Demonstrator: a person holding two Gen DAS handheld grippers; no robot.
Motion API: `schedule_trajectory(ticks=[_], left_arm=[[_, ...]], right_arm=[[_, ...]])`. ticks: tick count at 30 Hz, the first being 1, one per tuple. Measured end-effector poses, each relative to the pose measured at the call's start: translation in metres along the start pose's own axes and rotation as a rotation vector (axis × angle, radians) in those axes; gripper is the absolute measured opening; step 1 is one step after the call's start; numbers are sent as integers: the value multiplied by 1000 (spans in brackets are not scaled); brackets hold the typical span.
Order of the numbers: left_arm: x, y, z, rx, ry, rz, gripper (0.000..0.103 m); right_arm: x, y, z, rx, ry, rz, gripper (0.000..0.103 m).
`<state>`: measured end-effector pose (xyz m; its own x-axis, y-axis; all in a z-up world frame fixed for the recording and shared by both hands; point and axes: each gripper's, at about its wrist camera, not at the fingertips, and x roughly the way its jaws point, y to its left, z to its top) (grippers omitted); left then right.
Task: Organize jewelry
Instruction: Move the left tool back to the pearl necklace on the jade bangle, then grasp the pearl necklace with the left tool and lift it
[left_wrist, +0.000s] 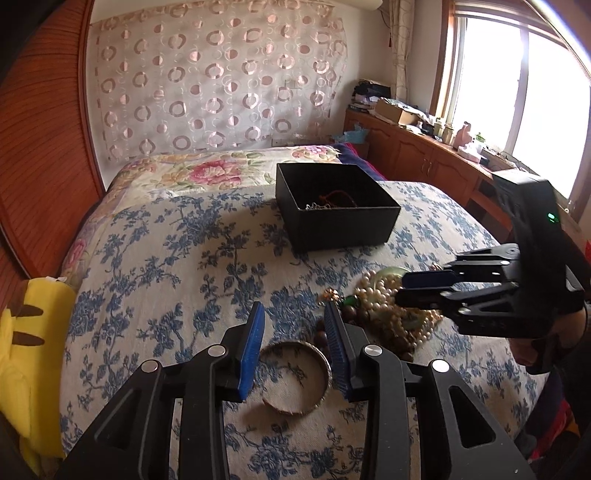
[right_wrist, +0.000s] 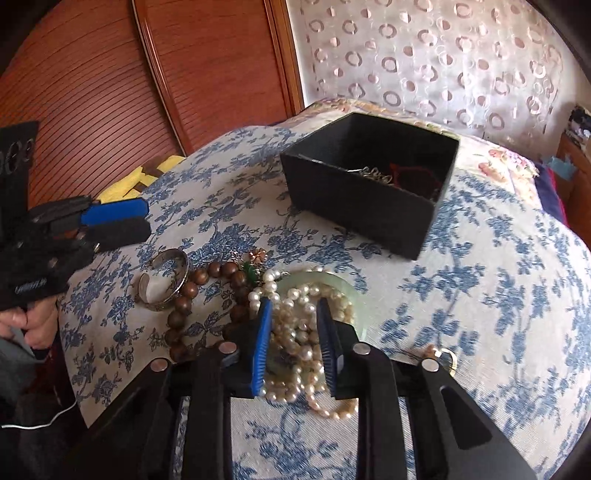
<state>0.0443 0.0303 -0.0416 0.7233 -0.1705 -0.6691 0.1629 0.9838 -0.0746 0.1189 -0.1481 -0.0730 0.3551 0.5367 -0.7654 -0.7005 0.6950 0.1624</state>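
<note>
**Jewelry heaped on the bed, box behind it**

Jewelry lies in a loose pile on the blue-flowered bedspread (left_wrist: 155, 258), in front of a black box (left_wrist: 334, 206). The box sits open on the bed, and a silver chain (right_wrist: 376, 173) and a red cord (right_wrist: 410, 173) already lie inside it.

The left gripper (left_wrist: 295, 347) hovers over a metal bangle (left_wrist: 295, 376). Its jaws are spread wide, one blue pad on each side of the bangle's far edge, and nothing is clamped between them. Whether the pads touch the bangle cannot be told.

The right gripper (right_wrist: 293, 343) is down in the pile with its jaws open, astride a tangle of pearls (right_wrist: 295, 332). The strand runs between the fingers, but they are not pressed onto it. Under the pearls lies a pale green ring (right_wrist: 332, 284).

Just left of the pearls curls a string of brown wooden beads (right_wrist: 192, 291), touching the bangle. A green bead (right_wrist: 251, 275) and a small flower charm (right_wrist: 258, 258) lie at the far side of the pile. A gold ring (right_wrist: 445, 360) sits apart, to the right of the right gripper.

A yellow plush toy (left_wrist: 29, 354) rests at the bed's left edge, beside a wooden wardrobe (right_wrist: 110, 74).
</note>
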Motion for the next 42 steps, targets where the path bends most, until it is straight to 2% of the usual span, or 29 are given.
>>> schedule_trajectory(ticks=[5,8,12,16,22,32,42], left_arm=[[1,-7,-2,16,5,-8,32],[4,-10,-4,20,11,-16,32],[8,-14,-6,20,22,-25,32],[11,-20,-8,30,29,-34,32],[16,-30,-6,52,36,-50,32],[24,-53,-3,89,53,-94,32],[39,-71,-1,119,88,-137,32]], right_arm=[[11,-1,3,27,25,19,19],[14,1,2,20,42,30,9],[11,5,2,-3,44,42,9],[-13,2,4,8,-33,40,9],[-73,-10,12,28,-177,3,9],[-148,-32,13,39,-316,-68,9],[-198,-43,10,41,-422,-127,9]])
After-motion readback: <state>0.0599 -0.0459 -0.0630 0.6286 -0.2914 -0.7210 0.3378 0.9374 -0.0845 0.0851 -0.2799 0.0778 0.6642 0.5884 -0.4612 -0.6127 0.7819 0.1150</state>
